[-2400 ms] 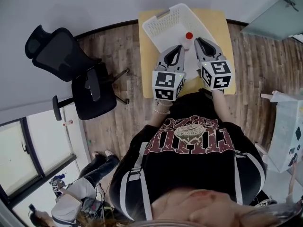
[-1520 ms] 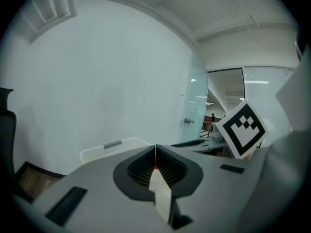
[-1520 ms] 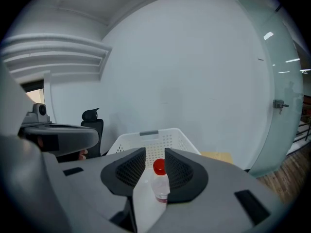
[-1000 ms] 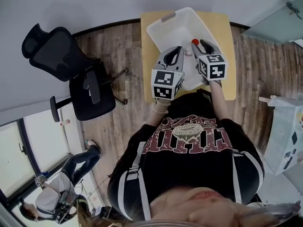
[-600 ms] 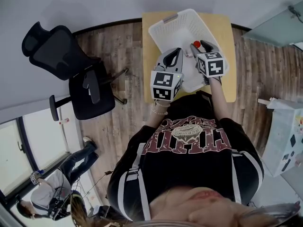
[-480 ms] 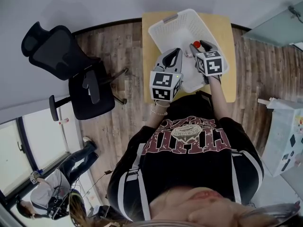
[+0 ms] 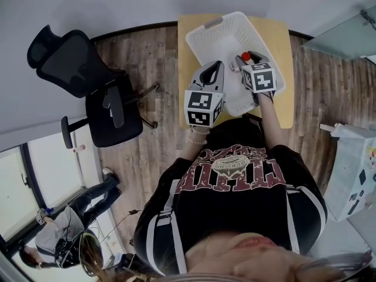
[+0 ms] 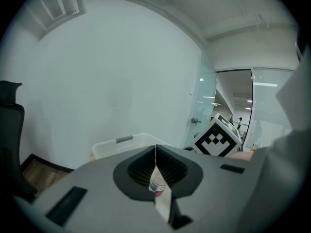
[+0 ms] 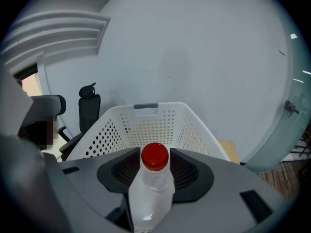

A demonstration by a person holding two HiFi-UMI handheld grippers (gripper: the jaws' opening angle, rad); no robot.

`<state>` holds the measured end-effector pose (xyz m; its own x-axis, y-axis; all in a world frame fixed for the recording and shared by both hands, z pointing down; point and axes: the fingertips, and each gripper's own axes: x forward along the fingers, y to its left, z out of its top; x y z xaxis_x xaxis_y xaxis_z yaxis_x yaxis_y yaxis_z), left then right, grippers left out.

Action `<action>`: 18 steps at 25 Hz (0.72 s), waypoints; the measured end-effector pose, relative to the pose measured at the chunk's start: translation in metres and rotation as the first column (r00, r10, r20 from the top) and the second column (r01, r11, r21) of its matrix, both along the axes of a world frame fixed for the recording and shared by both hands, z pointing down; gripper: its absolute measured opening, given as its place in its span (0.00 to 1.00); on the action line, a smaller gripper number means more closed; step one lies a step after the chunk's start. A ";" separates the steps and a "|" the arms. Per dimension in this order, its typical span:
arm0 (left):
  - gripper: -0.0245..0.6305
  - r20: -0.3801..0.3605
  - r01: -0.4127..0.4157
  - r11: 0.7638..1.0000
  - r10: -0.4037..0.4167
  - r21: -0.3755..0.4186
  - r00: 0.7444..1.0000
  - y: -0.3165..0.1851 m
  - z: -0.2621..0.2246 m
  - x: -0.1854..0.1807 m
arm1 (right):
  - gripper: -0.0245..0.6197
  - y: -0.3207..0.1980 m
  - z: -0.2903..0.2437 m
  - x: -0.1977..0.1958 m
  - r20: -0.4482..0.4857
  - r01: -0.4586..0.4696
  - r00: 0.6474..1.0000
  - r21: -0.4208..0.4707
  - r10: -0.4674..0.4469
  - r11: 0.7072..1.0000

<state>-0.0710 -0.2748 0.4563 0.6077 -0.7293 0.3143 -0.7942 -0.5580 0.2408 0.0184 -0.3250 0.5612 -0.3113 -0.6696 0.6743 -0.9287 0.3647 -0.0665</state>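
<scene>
The bottle [image 9: 154, 178] is being brought over the basket [image 9: 104, 130], pinched by the right gripper [image 7: 245, 56], the left gripper [image 8: 155, 152] pressed together.

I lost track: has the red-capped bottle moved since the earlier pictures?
Yes. The bottle, clamped in the right hand-held gripper, has moved forward over the white basket, past its near rim.

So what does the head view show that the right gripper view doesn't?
Only the head view: the person's torso, the left gripper, the wooden floor and the yellow table. Only the right gripper view: the bottle with its clear body clamped between its jaws. Both: the white basket, the bottle's red cap, the black chair.
</scene>
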 end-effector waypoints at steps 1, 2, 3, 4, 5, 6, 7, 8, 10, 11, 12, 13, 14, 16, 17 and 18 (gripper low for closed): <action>0.11 0.001 0.003 1.000 -0.003 -0.001 1.000 0.000 0.000 -0.001 | 0.32 0.000 0.002 0.000 -0.003 0.002 1.000 -0.004 -0.002 1.000; 0.11 0.002 0.007 1.000 -0.007 -0.002 1.000 0.000 0.000 -0.002 | 0.32 0.000 0.003 0.000 -0.007 0.003 1.000 -0.006 -0.003 1.000; 0.11 0.003 0.011 1.000 -0.011 -0.003 1.000 0.000 0.000 -0.003 | 0.32 -0.001 0.004 0.000 -0.013 0.003 1.000 -0.007 -0.004 1.000; 0.11 0.003 0.014 1.000 -0.014 -0.004 1.000 0.000 0.001 -0.005 | 0.32 -0.001 0.005 0.000 -0.017 0.004 1.000 -0.007 -0.004 1.000; 0.11 0.003 0.017 1.000 -0.017 -0.006 1.000 -0.001 0.001 -0.007 | 0.32 -0.003 0.006 0.000 -0.019 0.003 1.000 -0.008 -0.003 1.000; 0.11 0.004 0.021 1.000 -0.021 -0.008 1.000 -0.001 0.001 -0.009 | 0.32 -0.004 0.006 -0.001 -0.019 0.002 1.000 -0.008 -0.002 1.000; 0.11 0.004 0.023 1.000 -0.023 -0.010 1.000 -0.002 0.002 -0.010 | 0.32 -0.005 0.007 -0.001 -0.018 0.001 1.000 -0.008 -0.001 1.000; 0.11 0.004 0.026 1.000 -0.026 -0.010 1.000 -0.002 0.002 -0.011 | 0.32 -0.006 0.007 -0.001 -0.020 0.000 1.000 -0.006 0.000 1.000; 0.11 0.005 0.027 1.000 -0.027 -0.008 1.000 -0.002 0.002 -0.012 | 0.32 -0.006 0.007 -0.001 -0.025 0.000 1.000 0.000 0.000 1.000; 0.11 0.005 0.028 1.000 -0.027 -0.007 1.000 -0.001 0.002 -0.011 | 0.32 -0.006 0.007 -0.001 -0.028 0.000 1.000 0.003 0.000 1.000; 0.11 0.005 0.027 1.000 -0.027 -0.007 1.000 0.000 0.002 -0.011 | 0.32 -0.005 0.007 -0.001 -0.030 0.000 1.000 0.006 0.001 1.000; 0.11 0.004 0.027 1.000 -0.027 -0.006 1.000 0.000 0.002 -0.010 | 0.32 -0.005 0.007 -0.001 -0.032 -0.001 0.999 0.009 0.001 1.000; 0.11 0.004 0.025 1.000 -0.025 -0.005 1.000 0.001 0.002 -0.010 | 0.32 -0.005 0.007 -0.001 -0.034 -0.002 0.999 0.010 0.002 1.000; 0.11 0.003 0.022 1.000 -0.022 -0.004 1.000 0.001 0.001 -0.009 | 0.32 -0.004 0.006 0.000 -0.036 -0.005 0.999 0.012 0.005 1.000; 0.11 0.003 0.020 1.000 -0.020 -0.004 1.000 0.002 0.001 -0.008 | 0.32 -0.003 0.005 0.000 -0.037 -0.006 0.999 0.013 0.007 1.000; 0.11 0.003 0.019 1.000 -0.019 -0.004 1.000 0.002 0.000 -0.008 | 0.32 -0.003 0.004 0.001 -0.040 -0.007 0.999 0.014 0.007 1.000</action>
